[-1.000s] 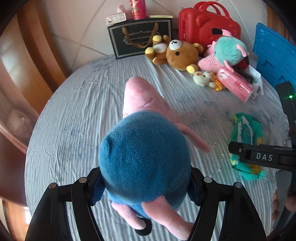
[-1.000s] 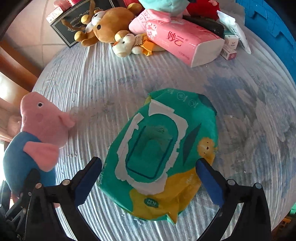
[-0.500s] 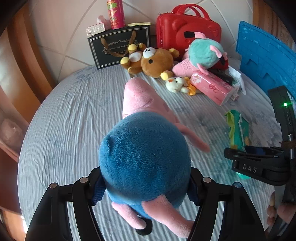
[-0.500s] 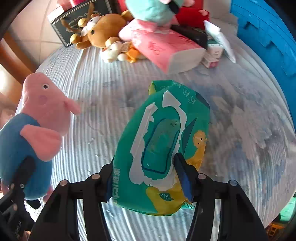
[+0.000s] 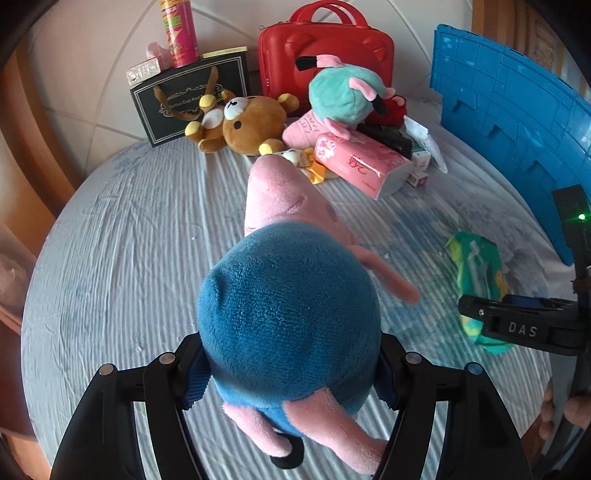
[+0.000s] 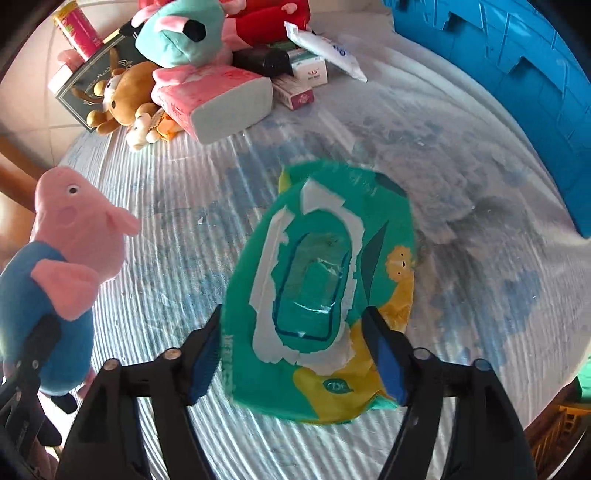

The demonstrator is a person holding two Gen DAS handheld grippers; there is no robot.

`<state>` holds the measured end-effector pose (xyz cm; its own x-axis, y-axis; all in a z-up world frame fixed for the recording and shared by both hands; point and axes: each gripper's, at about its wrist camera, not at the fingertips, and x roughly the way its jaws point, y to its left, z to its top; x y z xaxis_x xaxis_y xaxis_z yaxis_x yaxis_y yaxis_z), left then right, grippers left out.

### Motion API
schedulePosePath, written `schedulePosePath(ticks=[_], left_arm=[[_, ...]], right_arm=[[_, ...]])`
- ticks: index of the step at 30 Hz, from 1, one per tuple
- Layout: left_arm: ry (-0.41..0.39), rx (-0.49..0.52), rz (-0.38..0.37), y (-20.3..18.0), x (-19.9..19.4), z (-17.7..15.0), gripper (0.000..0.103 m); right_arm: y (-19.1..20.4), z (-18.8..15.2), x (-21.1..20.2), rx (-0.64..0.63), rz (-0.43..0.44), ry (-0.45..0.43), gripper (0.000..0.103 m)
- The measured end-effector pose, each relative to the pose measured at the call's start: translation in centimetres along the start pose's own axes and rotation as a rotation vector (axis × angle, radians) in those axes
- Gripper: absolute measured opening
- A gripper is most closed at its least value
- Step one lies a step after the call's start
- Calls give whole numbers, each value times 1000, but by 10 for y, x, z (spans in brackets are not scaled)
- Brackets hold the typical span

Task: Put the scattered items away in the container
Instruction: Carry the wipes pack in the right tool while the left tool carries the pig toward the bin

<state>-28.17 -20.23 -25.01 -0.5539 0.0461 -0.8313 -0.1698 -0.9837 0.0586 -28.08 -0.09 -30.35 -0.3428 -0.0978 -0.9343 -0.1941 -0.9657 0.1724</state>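
From left to right, the left gripper (image 5: 290, 373) clamps one pink pig plush (image 5: 288, 295) by its blue body, both pads pressed into the fabric at a middling spread, holding the toy above the grey striped bedcover (image 5: 122, 236). Its snout points toward the pile at the back.

That pile counts, left to right: one black gift bag (image 5: 188, 99) with one red snack tube (image 5: 179, 31) behind it, one brown bear plush (image 5: 251, 123), one small white-and-orange toy (image 5: 301, 160) just beside the bear, one red case (image 5: 325, 55), one teal-and-pink plush (image 5: 341, 98) lying on one pink tissue pack (image 5: 360, 164), two small boxes (image 6: 299, 83) and one white sachet (image 6: 328, 48).

Further right, the right gripper (image 6: 299, 350) carries one green-and-yellow wipes pack (image 6: 325, 288) off the cover. Its jaws have just been opening and stand wide, the pack between them; the right pad touches the pack's edge, while contact at the left pad cannot be told.

At far right stands one blue container (image 5: 517, 110), its ribbed wall rising at the edge of the bed, well apart from both held things.
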Motion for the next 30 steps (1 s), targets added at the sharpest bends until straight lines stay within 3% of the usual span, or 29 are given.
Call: schedulePosePath(ticks=[1, 2, 9, 16, 17, 20, 21, 22, 26, 30], left_arm=[[0, 1, -1, -3, 0, 1, 70], [-2, 5, -3, -7, -1, 2, 70], [9, 34, -23, -33, 3, 4, 71], [35, 39, -5, -33, 11, 0, 71], [36, 40, -3, -34, 12, -1, 72], [31, 48, 7, -37, 13, -3, 72], [29, 51, 11, -39, 13, -3, 72], [27, 52, 12, -40, 12, -2, 72], [10, 44, 2, -44, 5, 2, 70], [-55, 42, 10, -56, -15, 14, 70]], right_arm=[[-2, 2, -2, 2, 9, -5, 100], [-4, 3, -5, 7, 13, -13, 103], [-24, 8, -5, 60, 22, -4, 103], [-18, 8, 25, 34, 2, 39, 103], [-21, 7, 32, 49, 29, 68, 103], [-14, 0, 37, -3, 21, 56, 103], [-13, -2, 37, -8, 9, 55, 101], [-13, -3, 36, -11, 3, 49, 90], [-14, -5, 28, -49, -30, 24, 86], [-17, 1, 3, -59, 6, -26, 83]])
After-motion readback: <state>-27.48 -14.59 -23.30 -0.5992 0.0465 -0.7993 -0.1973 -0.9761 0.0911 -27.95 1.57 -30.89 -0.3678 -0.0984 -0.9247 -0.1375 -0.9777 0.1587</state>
